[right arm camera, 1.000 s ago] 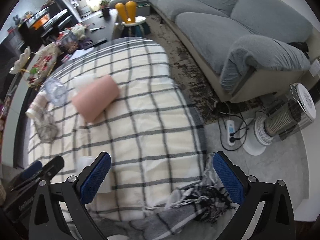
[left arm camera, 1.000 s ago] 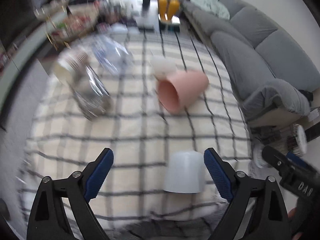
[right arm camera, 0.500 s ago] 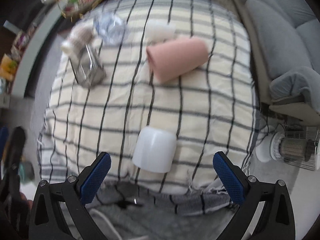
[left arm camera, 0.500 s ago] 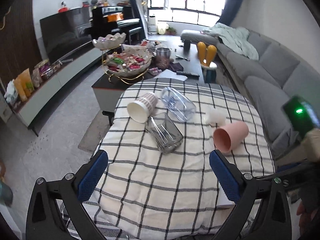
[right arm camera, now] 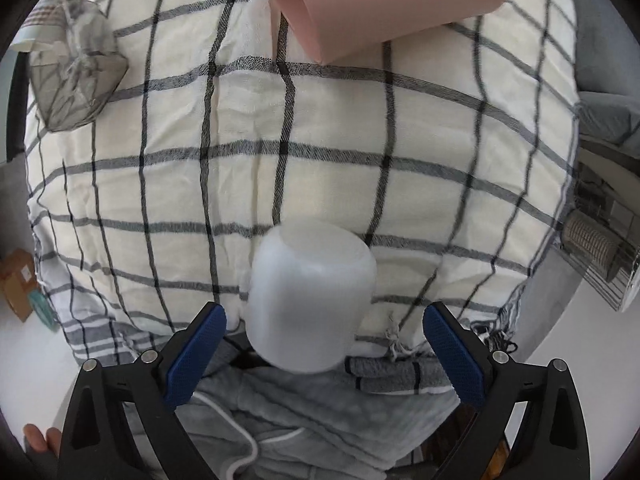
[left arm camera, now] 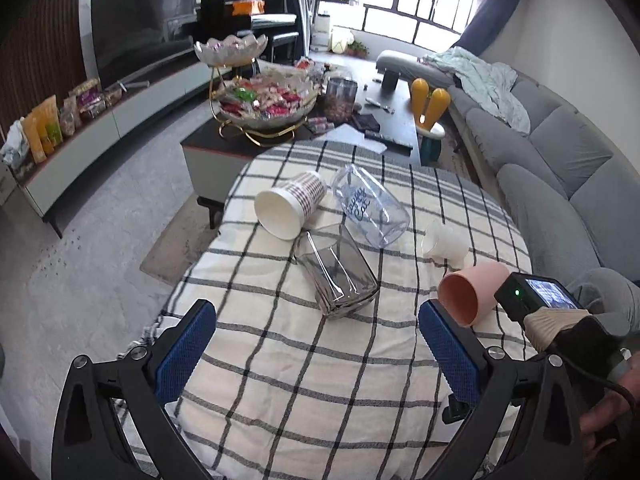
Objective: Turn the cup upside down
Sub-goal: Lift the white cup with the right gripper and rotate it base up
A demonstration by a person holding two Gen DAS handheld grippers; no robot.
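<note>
A white frosted cup (right arm camera: 310, 294) stands upside down near the front edge of the checked tablecloth (right arm camera: 340, 120). My right gripper (right arm camera: 324, 350) is open, looking down, with the cup between and just ahead of its blue pads, not touching. A pink cup (right arm camera: 380, 4) lies on its side farther on; it also shows in the left wrist view (left arm camera: 470, 292). My left gripper (left arm camera: 316, 352) is open and empty above the table's near side. The white cup is hidden in the left wrist view.
Lying on the cloth are a paper cup (left arm camera: 290, 208), a clear printed cup (left arm camera: 370, 208), a smoky glass tumbler (left arm camera: 336, 272) and a small white cup (left arm camera: 442, 242). A grey sofa (left arm camera: 560, 184) runs along the right. A coffee table (left arm camera: 296, 128) stands beyond.
My right gripper has dropped closer over the white cup, which now sits between its pads. My left gripper has pulled back a little; the table's objects look nearer.
</note>
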